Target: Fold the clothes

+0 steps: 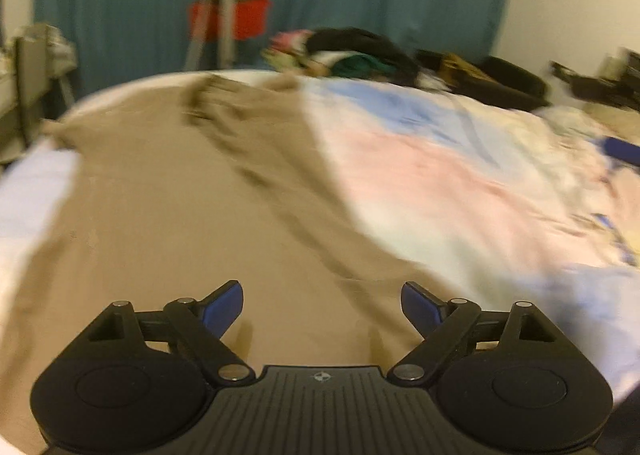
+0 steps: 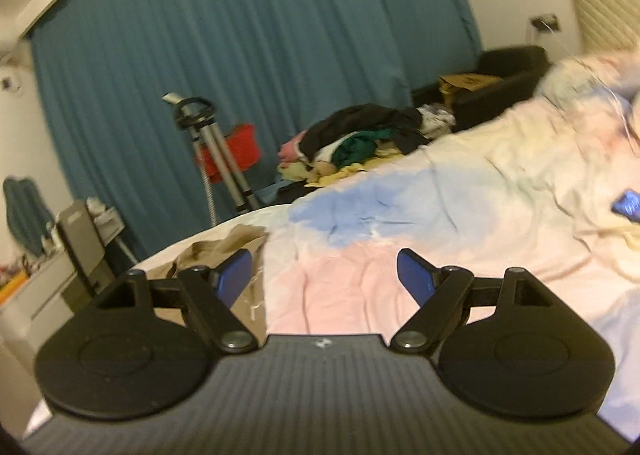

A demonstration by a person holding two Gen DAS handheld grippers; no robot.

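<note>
A tan garment (image 1: 168,191) lies spread flat over the left part of the bed, with a creased fold running diagonally across it. My left gripper (image 1: 322,305) hovers open just above its near end, nothing between the blue pads. In the right wrist view only a crumpled corner of the tan garment (image 2: 224,245) shows at the left. My right gripper (image 2: 324,275) is open over the pastel duvet (image 2: 400,215), holding nothing. The other gripper's blue pad (image 1: 622,149) shows at the far right of the left wrist view.
A heap of mixed clothes (image 2: 360,143) sits at the bed's far edge. Behind it stand a tripod (image 2: 216,155), a red box (image 2: 236,153) and a teal curtain (image 2: 240,35). A dark sofa (image 2: 504,71) is at the back right, shelving (image 2: 80,247) at the left.
</note>
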